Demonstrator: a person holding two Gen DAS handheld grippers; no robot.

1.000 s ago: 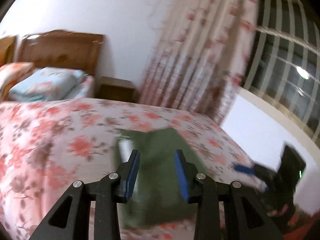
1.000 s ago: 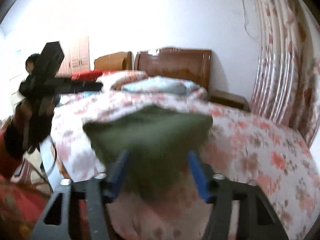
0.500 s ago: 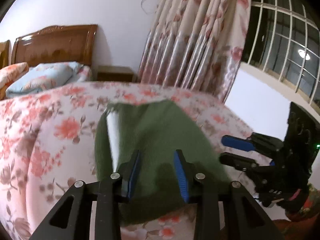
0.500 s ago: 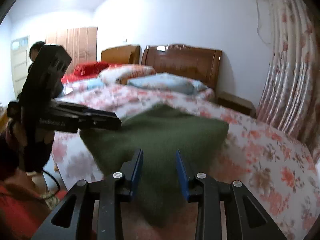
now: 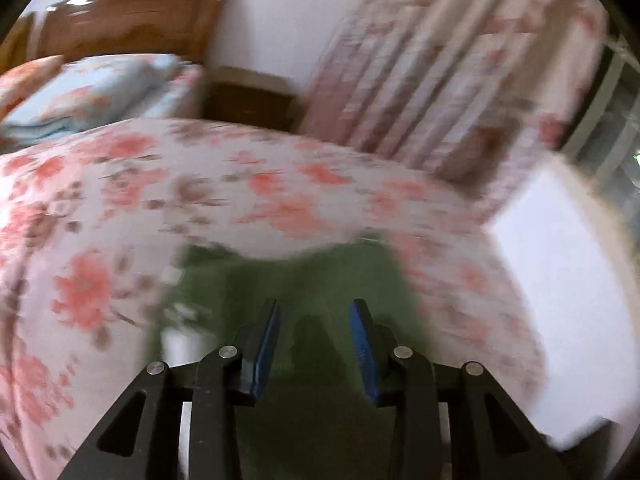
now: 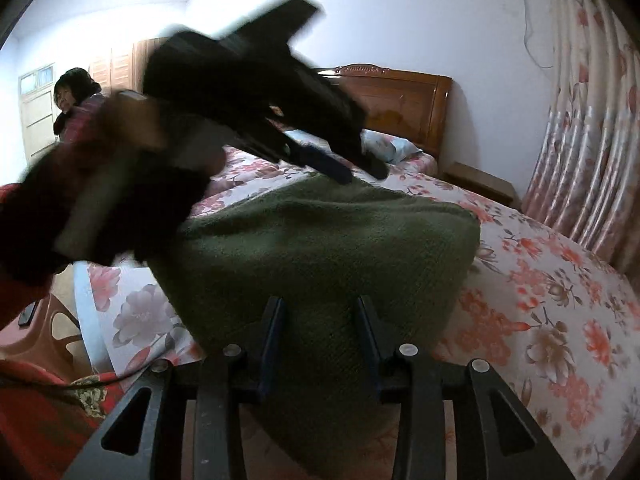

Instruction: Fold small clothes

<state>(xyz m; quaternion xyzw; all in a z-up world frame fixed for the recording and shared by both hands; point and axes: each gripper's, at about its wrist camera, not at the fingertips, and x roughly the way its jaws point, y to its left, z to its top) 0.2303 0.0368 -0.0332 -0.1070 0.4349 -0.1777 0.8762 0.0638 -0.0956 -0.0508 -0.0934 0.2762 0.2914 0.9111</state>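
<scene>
— Where is the garment lying?

— The green knitted garment [image 6: 320,248] is lying on the floral bedspread [image 6: 552,292], at the bed's near corner, well away from the wooden headboard [image 6: 404,100]. It is looking bunched into a thick, roughly folded heap, with one edge hanging toward the near side of the bed.

— What is the right gripper [image 6: 320,316] doing?

— It is hovering over the garment's near edge, on the side farthest from the headboard. Its jaws are opening, standing partly apart, with green knit showing in the gap between them. I am not seeing the blue pads pressing on the cloth, so nothing looks held.

— And the left gripper [image 6: 360,170]?

— It is reaching across the garment's far edge, the one facing the headboard, pointing downward, with a hand [image 6: 132,152] in a dark sleeve wrapped around its handle. Its own camera is badly blurred. Its fingers [image 5: 266,340] are standing partly apart over the green cloth, and the pads are not visibly touching it, so it is holding nothing that I can see.

— Anything else around the garment?

— A pale blue pillow [image 5: 100,92] is lying against the headboard, a floral curtain [image 6: 588,128] is hanging beyond the bed, and another person [image 6: 76,96] is standing by a door [image 6: 36,108] far behind the garment.
</scene>
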